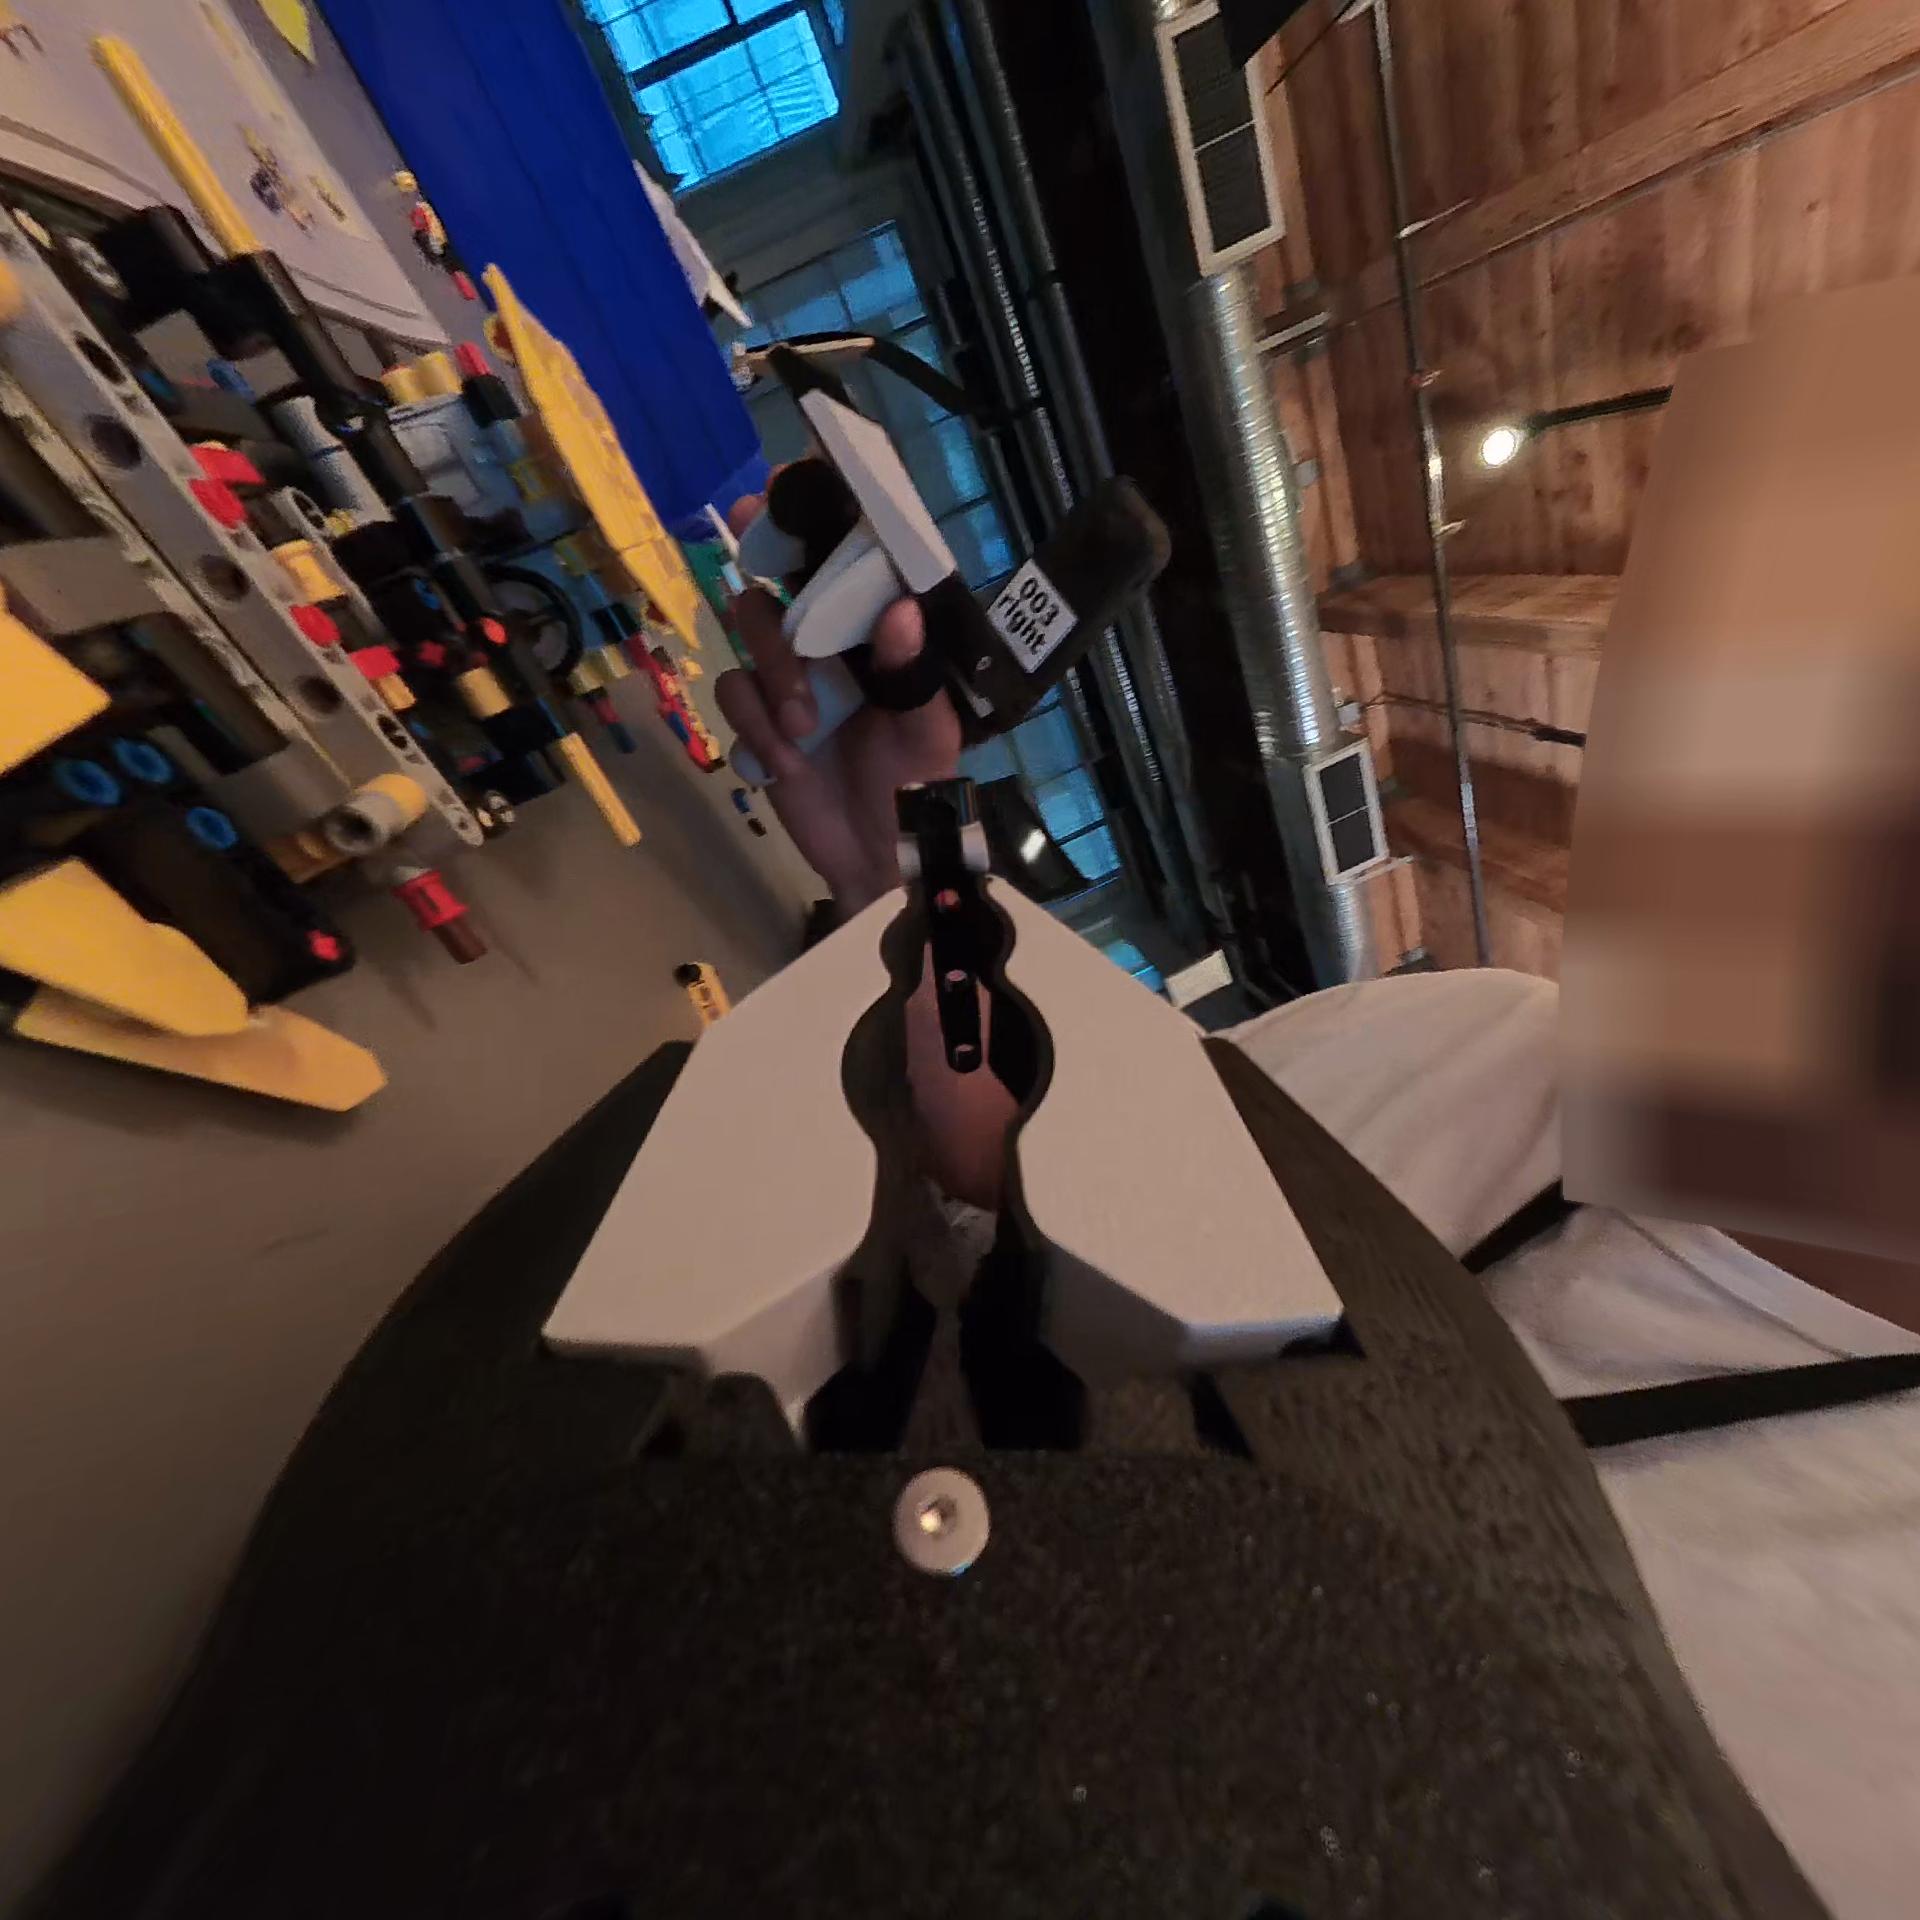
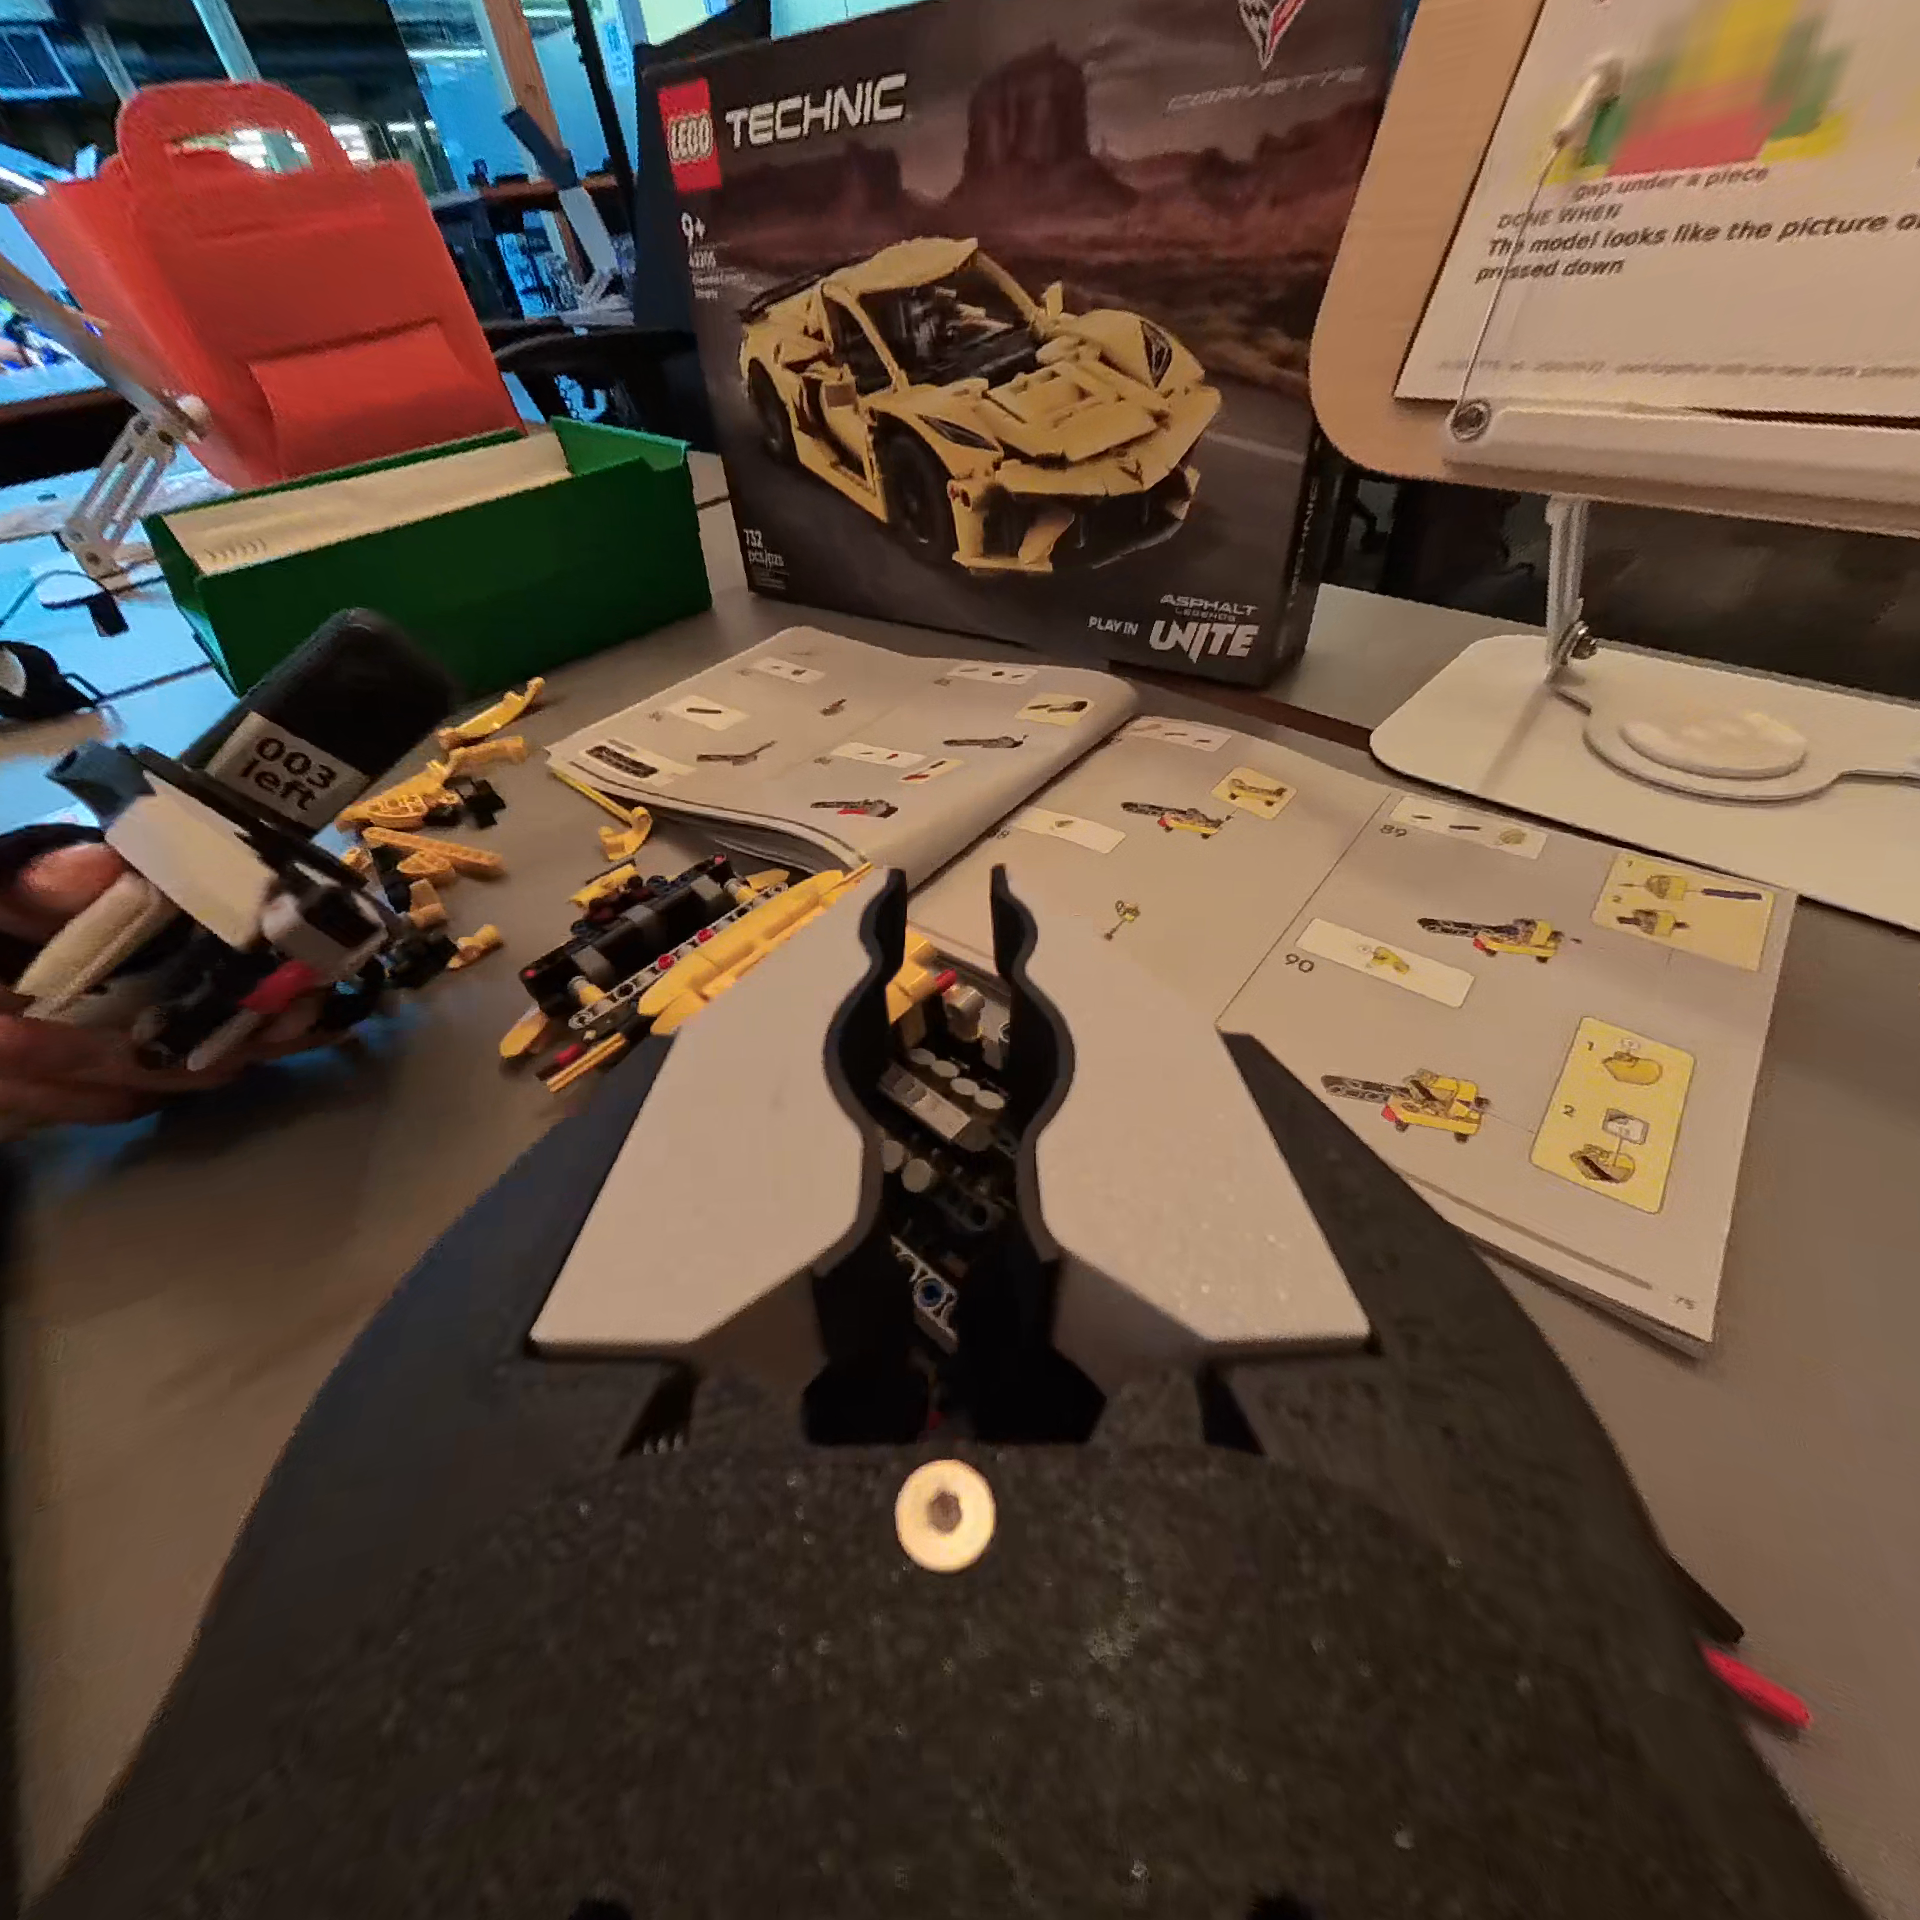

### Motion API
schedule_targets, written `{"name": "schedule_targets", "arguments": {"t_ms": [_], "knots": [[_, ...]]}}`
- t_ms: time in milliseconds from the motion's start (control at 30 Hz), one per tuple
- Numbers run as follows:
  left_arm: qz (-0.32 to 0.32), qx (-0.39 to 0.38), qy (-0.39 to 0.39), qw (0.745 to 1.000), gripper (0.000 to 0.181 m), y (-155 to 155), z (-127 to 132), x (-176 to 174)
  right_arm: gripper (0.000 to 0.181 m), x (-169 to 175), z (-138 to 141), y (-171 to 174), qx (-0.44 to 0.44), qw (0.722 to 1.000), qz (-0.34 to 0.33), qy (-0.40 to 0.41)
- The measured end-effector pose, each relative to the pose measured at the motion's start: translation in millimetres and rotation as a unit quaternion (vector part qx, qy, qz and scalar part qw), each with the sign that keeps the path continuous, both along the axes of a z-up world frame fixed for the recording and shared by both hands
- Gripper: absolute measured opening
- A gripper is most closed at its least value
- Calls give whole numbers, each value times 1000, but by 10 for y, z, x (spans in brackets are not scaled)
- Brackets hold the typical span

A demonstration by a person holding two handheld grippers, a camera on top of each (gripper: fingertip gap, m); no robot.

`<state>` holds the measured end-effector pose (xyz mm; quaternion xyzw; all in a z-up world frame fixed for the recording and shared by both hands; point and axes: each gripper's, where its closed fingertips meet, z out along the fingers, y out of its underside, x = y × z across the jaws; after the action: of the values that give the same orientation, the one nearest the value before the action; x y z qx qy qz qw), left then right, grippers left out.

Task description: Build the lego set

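Note:
My left gripper [image 1: 948, 902] is shut on a small black Technic beam [image 1: 954, 992] with white pins at its tip, held up in the air. It also shows in the right wrist view [image 2: 312, 935], at the left, held by a hand. My right gripper [image 2: 945, 894] is open and empty, with its jaws a little apart over the partly built yellow and black car model [image 2: 675, 961] on the grey table [image 2: 260, 1247]. In the left wrist view the right gripper [image 1: 862, 561] is in a hand beyond my held beam, and the model [image 1: 260, 644] fills the left side.
Loose yellow pieces [image 2: 436, 831] lie left of the model. An open instruction booklet [image 2: 1351, 935] lies to the right. The set's box [image 2: 987, 364] stands behind. A green box [image 2: 468, 561] and a red bag [image 2: 270, 291] are back left. A white document stand [image 2: 1621, 738] is back right. About 15 centimetres separates my left fingertips from my right.

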<state>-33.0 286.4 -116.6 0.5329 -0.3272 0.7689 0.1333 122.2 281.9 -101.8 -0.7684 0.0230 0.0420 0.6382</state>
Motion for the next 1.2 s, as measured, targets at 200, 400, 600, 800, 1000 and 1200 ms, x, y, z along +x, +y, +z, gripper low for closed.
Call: {"name": "schedule_targets", "arguments": {"t_ms": [200,400,600,800,1000,1200], "knots": [[7,206,53,977,7,-134,-365,43,11,-67,0,-27,-14,1000,23,-4],[-22,223,57,973,7,-278,-419,28,36,-849,-477,-605,-165,966,198,-24],[-30,199,57,978,7,-302,-396,41,33,-1231,-875,-1030,-238,947,199,-86],[-36,198,55,978,7,-346,-391,35,24,-1348,-994,-985,-287,930,199,-116],[-31,164,47,985,8,-310,-316,25,8,-1317,-1038,-904,-282,932,181,-141],[-33,216,71,973,7,-325,-459,25,7,-1280,-919,-883,-263,942,171,-119]]}}
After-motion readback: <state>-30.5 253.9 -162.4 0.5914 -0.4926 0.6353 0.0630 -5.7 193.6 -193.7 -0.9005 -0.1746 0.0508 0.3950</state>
